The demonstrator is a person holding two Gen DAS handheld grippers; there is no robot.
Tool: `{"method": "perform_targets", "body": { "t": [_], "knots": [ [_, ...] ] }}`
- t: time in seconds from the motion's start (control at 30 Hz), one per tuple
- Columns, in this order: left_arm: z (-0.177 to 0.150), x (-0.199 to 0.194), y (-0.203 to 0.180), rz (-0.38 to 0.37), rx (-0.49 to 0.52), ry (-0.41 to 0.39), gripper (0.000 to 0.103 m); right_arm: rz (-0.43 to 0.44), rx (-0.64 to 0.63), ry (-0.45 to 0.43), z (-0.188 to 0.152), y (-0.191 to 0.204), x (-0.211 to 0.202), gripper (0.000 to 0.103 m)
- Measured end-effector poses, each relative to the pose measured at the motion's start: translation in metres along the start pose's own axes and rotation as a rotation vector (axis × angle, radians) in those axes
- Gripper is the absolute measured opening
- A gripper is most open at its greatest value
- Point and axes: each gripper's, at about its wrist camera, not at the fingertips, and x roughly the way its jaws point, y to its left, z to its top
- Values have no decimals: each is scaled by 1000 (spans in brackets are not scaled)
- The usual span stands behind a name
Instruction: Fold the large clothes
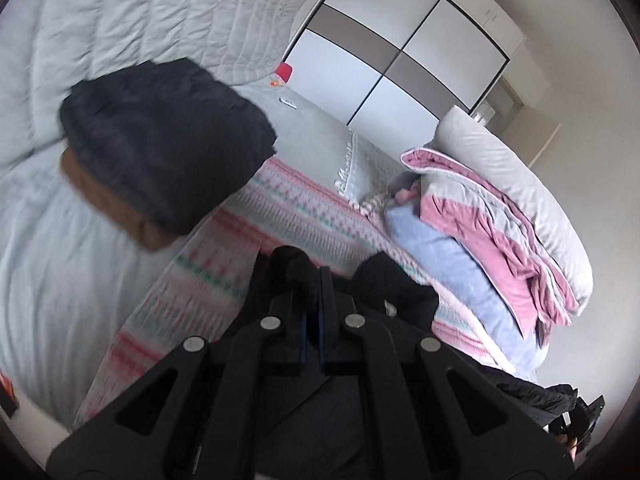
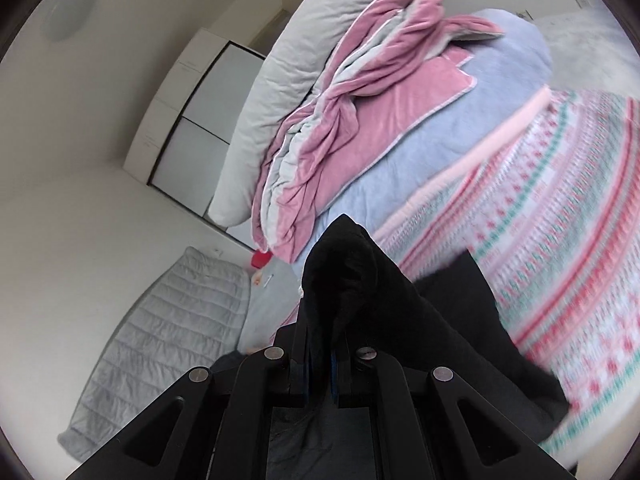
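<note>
Both the left gripper (image 1: 314, 280) and right gripper (image 2: 324, 320) were clamped on a black garment (image 2: 400, 312) above the patterned blanket (image 1: 256, 232).

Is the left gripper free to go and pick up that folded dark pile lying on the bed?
Probably not yet: the left gripper is shut on a black garment, though nothing blocks the way to the folded dark pile.

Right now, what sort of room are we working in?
Most likely a bedroom: a bed with a quilted grey cover, a tall sliding-door wardrobe behind it, and a pile of folded bedding beside the patterned pink blanket.
</note>
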Motion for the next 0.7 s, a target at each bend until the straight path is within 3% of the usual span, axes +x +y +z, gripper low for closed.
{"method": "perform_targets", "body": {
  "t": [0.17,0.3,0.43,0.5,0.57,0.7],
  "knots": [
    [56,101,-44,104,73,13,5,-70,0,45,57,14,112,6],
    [80,207,-55,177,90,98,5,-208,-38,95,81,9,210,6],
    [63,319,-50,328,165,202,5,-353,-21,176,89,-36,316,6],
    [54,358,-39,360,148,248,5,-409,-3,216,85,-60,352,7],
    [43,390,-25,382,125,290,6,-461,20,249,80,-89,384,7],
    [29,419,-11,380,106,320,6,-499,65,274,69,-128,421,7]
  ]
}}
